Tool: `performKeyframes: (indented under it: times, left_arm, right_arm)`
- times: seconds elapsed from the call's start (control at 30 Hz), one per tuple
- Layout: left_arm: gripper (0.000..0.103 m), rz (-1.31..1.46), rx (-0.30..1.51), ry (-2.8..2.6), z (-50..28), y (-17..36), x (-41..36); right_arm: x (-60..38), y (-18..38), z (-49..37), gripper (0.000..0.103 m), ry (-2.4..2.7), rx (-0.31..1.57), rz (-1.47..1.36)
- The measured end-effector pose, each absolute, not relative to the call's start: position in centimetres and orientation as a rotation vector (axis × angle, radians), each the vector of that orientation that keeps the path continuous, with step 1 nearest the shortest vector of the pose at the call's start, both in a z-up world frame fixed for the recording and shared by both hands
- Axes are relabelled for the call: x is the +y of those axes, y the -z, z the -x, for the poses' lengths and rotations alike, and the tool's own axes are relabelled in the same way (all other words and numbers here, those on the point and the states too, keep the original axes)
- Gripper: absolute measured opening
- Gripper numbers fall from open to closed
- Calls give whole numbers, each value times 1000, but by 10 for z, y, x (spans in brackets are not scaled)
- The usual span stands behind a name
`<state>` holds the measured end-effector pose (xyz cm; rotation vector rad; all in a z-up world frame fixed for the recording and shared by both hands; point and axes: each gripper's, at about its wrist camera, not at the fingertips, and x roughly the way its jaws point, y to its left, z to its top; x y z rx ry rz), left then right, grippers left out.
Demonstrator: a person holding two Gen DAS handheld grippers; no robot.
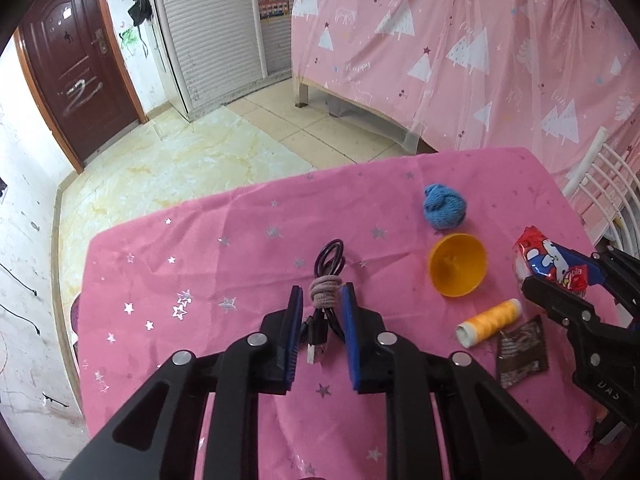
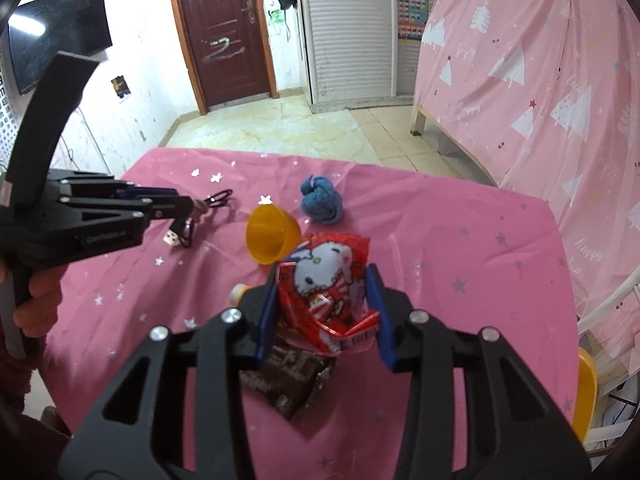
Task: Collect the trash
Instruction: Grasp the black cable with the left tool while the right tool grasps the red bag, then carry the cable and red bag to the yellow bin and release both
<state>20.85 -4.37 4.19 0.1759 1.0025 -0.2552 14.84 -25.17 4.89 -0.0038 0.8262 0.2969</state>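
My right gripper [image 2: 325, 280] is shut on a red snack wrapper with a cartoon print [image 2: 330, 292] and holds it above the pink table; it also shows in the left wrist view [image 1: 556, 266]. A dark brown wrapper [image 2: 294, 380] lies flat on the cloth under it, also in the left wrist view [image 1: 520, 356]. My left gripper [image 1: 320, 294] is open, its blue pads on either side of a coiled black USB cable [image 1: 326, 280] tied with a grey band, not touching it.
An orange plastic bowl [image 1: 458, 264], a blue sock ball [image 1: 444, 206] and a spool of yellow thread [image 1: 488, 322] lie on the pink star cloth [image 1: 200, 260]. A white chair [image 1: 608, 184] stands at the right. A pink curtain hangs behind.
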Motion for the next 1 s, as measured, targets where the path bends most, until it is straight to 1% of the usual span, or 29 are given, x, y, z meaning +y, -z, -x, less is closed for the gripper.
performKeyframes:
  times: [0.17,0.23,0.3,0.33,0.37,0.43,0.5,0.53,0.57,0.6,0.67,0.83,1.0]
  left_arm:
    - [14,-196,1002,234,-204,-46,-46]
    - [16,-183,1021,221,-210,-46,-44]
    - [29,-170,1052,219,-217,-42,-43]
    - [48,-167,1061,219,-222,-40,-42]
    - [60,-166,1068,213,-225,-38,-43]
    - [61,-171,1077,200,-228,-31,-42]
    - [60,-183,1098,198,-229,-24,-46]
    - [50,-188,1101,197,-230,-22,-48]
    - [39,-193,1109,197,-230,-19,-48]
    - [33,-192,1121,195,-231,-16,-49]
    - [18,-196,1113,190,-234,-16,-51]
    - [10,-198,1110,163,-236,-19,-56]
    - [10,-173,1087,159,-233,-32,-56]
  right_arm:
    - [-256,-55,-138,39,-285,805,-3]
    - [-258,-56,-136,39,-282,800,-7]
    - [-260,-57,-133,39,-281,798,-6]
    - [-262,-57,-131,39,-279,797,-5]
    - [-263,-57,-131,39,-278,797,-6]
    - [-267,-57,-130,39,-272,795,-8]
    - [-271,-57,-130,39,-267,793,-15]
    - [-273,-57,-130,39,-264,791,-19]
    - [-275,-57,-130,39,-263,790,-21]
    - [-276,-57,-128,39,-262,789,-23]
    - [-279,-57,-128,39,-260,786,-28]
    - [-288,-57,-124,39,-246,774,-32]
    - [-306,-56,-120,39,-220,761,-62]
